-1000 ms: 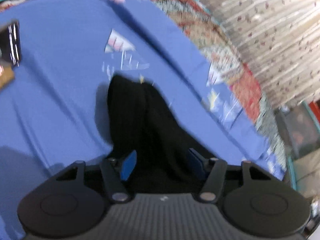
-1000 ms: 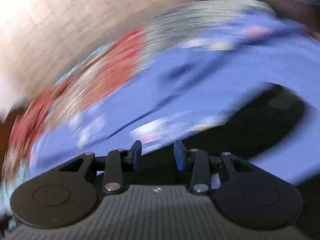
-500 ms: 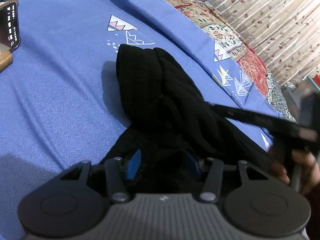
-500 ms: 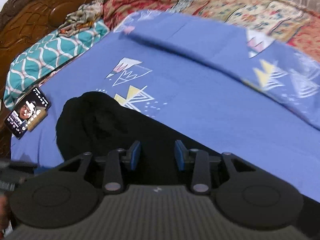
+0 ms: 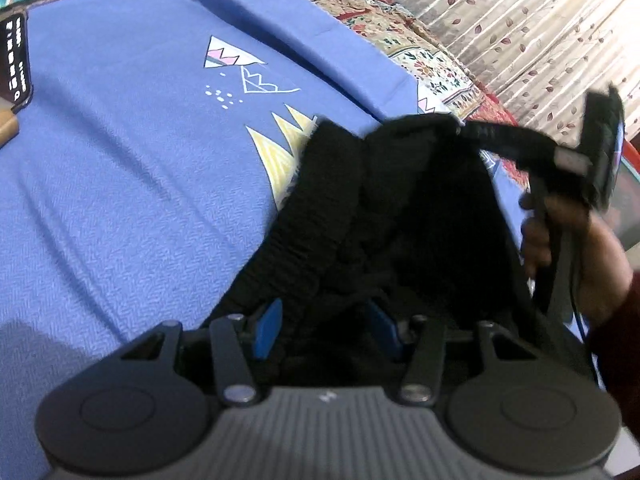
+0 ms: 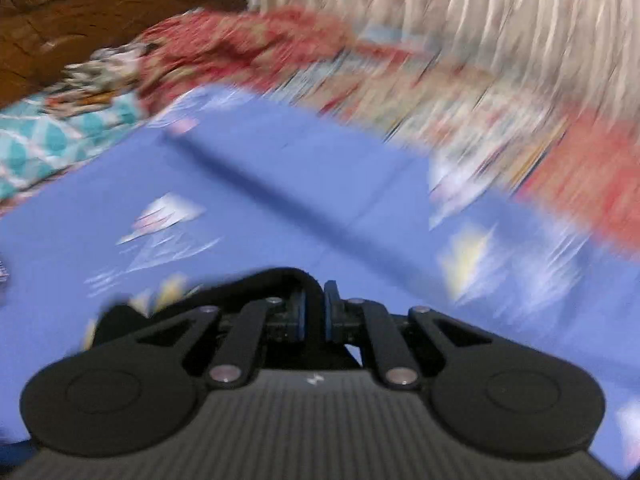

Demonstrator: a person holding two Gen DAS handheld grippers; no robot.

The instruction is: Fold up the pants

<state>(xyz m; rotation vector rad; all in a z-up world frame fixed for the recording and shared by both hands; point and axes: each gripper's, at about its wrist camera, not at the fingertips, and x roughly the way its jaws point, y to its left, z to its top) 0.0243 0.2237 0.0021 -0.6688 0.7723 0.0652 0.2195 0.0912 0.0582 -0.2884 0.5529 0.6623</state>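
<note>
Blue printed bedsheet [image 5: 132, 184] is covering the bed. Soft black knit pants [image 5: 400, 216] are bunching at 6 o'clock, limp, light. Right gripper [image 6: 315, 312] is pinching an edge; left gripper [image 5: 326, 330] is spread around fabric, not clamping. Judgement: grab hem corners.

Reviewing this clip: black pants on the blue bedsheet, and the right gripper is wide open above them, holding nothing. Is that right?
Not quite. In the right wrist view the right gripper is shut, its blue pads pinching an edge of the black pants. The rest holds: the pants are black and sit on the blue bedsheet.
</note>
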